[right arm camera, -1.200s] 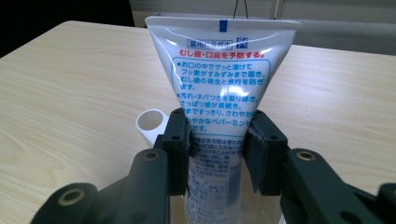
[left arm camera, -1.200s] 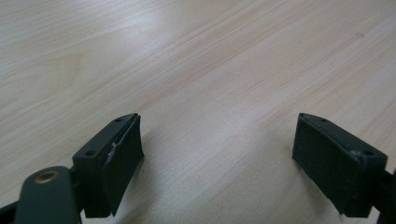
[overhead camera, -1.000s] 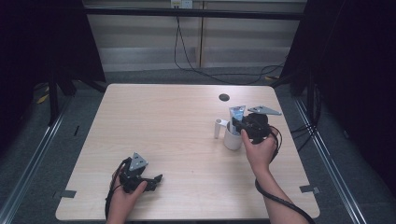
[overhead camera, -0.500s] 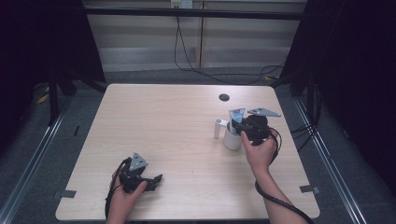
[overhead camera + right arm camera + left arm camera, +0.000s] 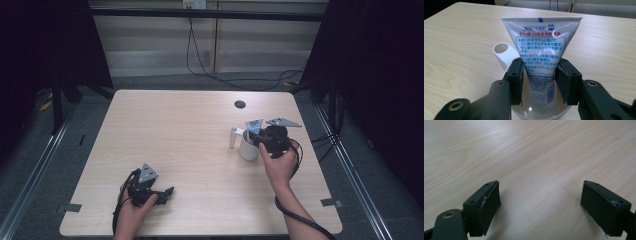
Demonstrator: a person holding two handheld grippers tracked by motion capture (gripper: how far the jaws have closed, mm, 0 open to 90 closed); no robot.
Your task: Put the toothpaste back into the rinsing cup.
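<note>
Toothpaste tube [image 5: 541, 50]: white, standing cap-down inside the white cup [image 5: 524, 110], crimped flat end up, small blue mark on the crimp. Label is Japanese: a boxed header, a red line ending in 予防する, then a blue-outlined panel of blue text; further small print lower down, too fine to read. No brand name I can make out.

Cup also has a white tubular holder [image 5: 503, 53] on its side, open end up, just beside the tube. In the high view the cup [image 5: 248, 148] sits on the right half of the table [image 5: 190, 130], holder [image 5: 232, 137] on its left side.

Right gripper [image 5: 538, 75]: jaws straddle the tube, one pad [image 5: 517, 75] against each edge at the cup rim, pinching it. In the high view the right gripper [image 5: 256, 136] is directly over the cup, right hand [image 5: 278, 162] just behind it toward the person, cable [image 5: 300, 220] trailing back off the near edge.

Left gripper [image 5: 540, 202]: jaws spread wide, nothing between them, bare wood grain underneath. In the high view the left gripper [image 5: 167, 192] is well apart from the cup, by the table's near-left corner, resting low on the top in the left hand [image 5: 131, 212].

Dark round grommet [image 5: 240, 104] sits beyond the cup, near the far edge.
</note>
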